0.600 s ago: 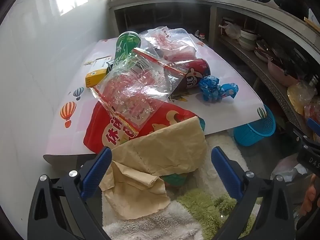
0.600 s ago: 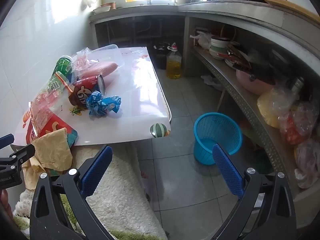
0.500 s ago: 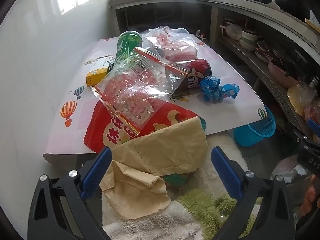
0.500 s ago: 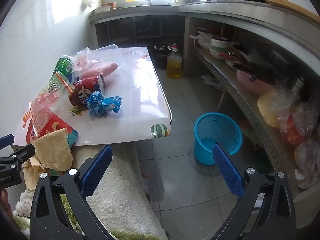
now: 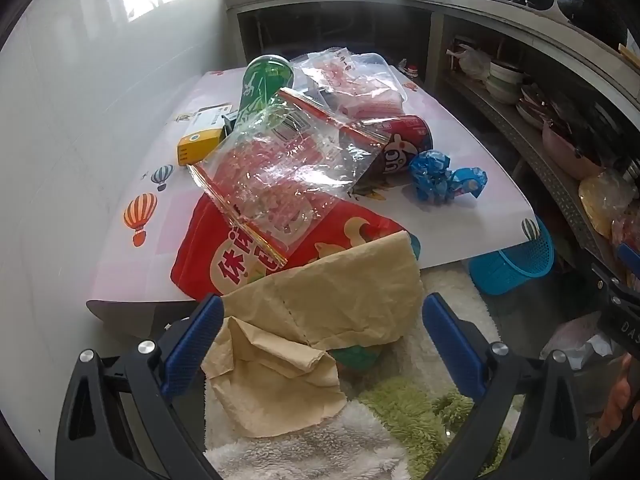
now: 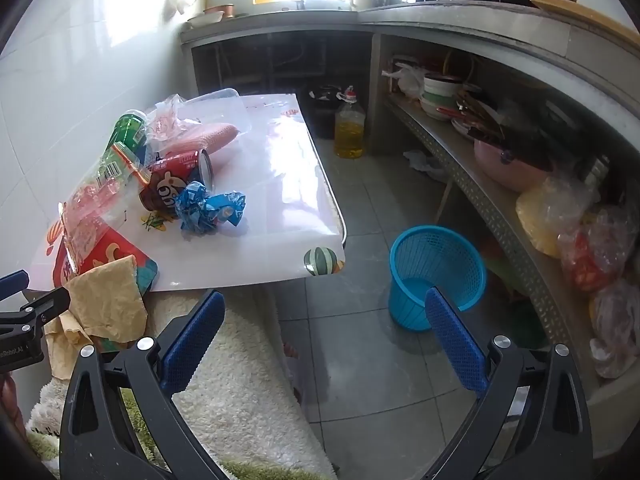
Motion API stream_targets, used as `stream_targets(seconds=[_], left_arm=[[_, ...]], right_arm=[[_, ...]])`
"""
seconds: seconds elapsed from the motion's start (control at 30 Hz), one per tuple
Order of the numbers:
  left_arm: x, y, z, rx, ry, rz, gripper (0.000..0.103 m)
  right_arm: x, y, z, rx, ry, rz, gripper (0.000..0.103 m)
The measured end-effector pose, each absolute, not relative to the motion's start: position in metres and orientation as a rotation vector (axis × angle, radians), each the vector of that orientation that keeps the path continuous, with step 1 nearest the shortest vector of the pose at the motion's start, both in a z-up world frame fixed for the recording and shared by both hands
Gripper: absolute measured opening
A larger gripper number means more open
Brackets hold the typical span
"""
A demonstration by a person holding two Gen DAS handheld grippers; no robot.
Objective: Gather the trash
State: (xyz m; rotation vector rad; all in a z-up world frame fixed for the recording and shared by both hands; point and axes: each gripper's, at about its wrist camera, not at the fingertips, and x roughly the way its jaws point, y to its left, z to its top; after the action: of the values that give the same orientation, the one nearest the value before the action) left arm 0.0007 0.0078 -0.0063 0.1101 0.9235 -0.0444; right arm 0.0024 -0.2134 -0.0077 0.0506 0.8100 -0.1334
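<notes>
The tabletop [image 5: 460, 152] is carrying a heap of trash: a red snack bag [image 5: 224, 256], a clear bag [image 5: 280, 172] lying over it, a red can [image 5: 400, 144], a blue wrapper [image 5: 440, 176]. Brown paper [image 5: 340, 300] is hanging off the near edge. The blue basket [image 6: 436, 268] is standing on the floor beside. The left tool [image 5: 320, 344] is gaping wide around the paper, gripping nothing; the right tool [image 6: 324, 336] is hanging wide open, empty, above the floor.

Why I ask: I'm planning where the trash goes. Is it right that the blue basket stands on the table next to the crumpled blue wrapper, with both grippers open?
Not quite. The blue basket stands on the floor beside the table, as the right wrist view shows. The crumpled blue wrapper does lie on the table, and the left gripper and right gripper are both open.
</notes>
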Motion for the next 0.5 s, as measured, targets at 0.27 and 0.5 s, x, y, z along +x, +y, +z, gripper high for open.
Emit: stream_targets(seconds=[0.27, 0.5], left_arm=[[0.0013, 0.0102, -0.0082, 0.108, 0.934, -0.036, 0.097], [0.0022, 0.012, -0.0094, 0.107, 0.945, -0.029, 0.097]], right_arm=[[0.0013, -0.2107, -0.008, 0.052, 0.809, -0.133, 0.096], [0.0015, -0.2095, -0.0087, 0.052, 0.809, -0.128, 0.096]])
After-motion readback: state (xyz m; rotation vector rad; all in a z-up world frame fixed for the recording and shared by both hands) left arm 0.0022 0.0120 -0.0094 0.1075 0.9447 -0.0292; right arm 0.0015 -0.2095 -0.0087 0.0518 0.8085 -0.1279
